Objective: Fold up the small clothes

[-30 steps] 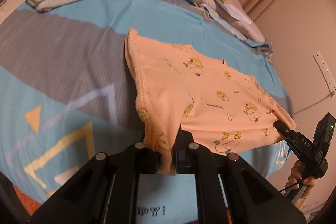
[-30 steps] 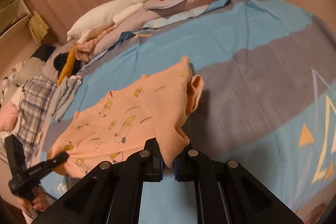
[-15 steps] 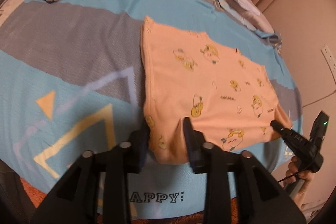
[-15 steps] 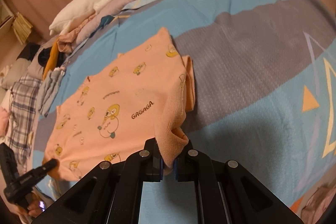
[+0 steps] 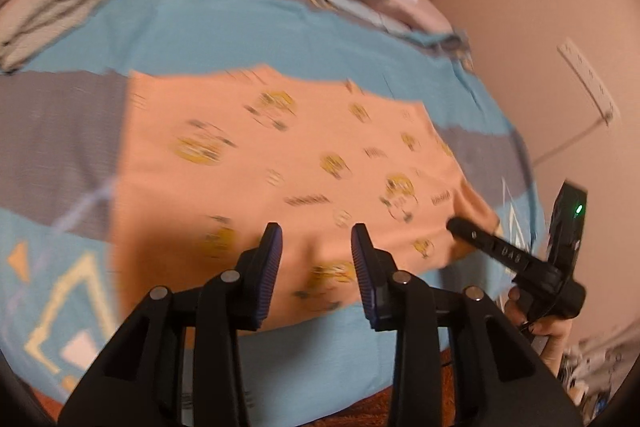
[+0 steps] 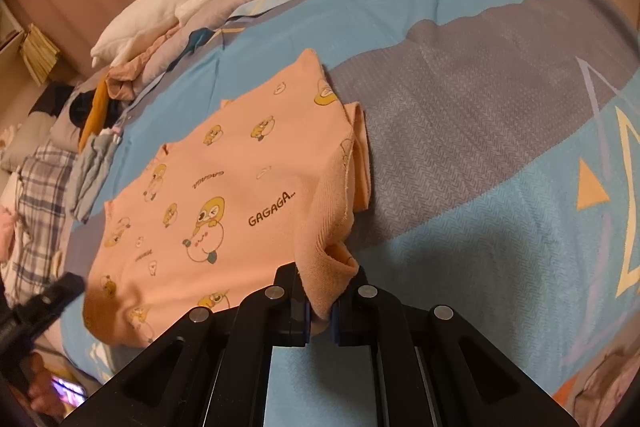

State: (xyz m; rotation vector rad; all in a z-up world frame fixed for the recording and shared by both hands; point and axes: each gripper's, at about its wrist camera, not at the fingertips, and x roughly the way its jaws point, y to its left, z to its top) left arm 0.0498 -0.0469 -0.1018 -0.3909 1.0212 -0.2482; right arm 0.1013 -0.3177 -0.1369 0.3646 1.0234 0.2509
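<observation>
The peach shirt (image 6: 224,187) with the little cartoon prints lies spread on the bed (image 6: 500,167), over the blue and grey cover. The right gripper (image 6: 320,311) is clamped on a bunched corner of the shirt at the near edge. The left gripper (image 5: 316,267) has let go: its jaws have just eased back in a little but stand apart above the fabric, nothing pinched. A folded grey pile (image 5: 48,11) sits further up the bed.
</observation>
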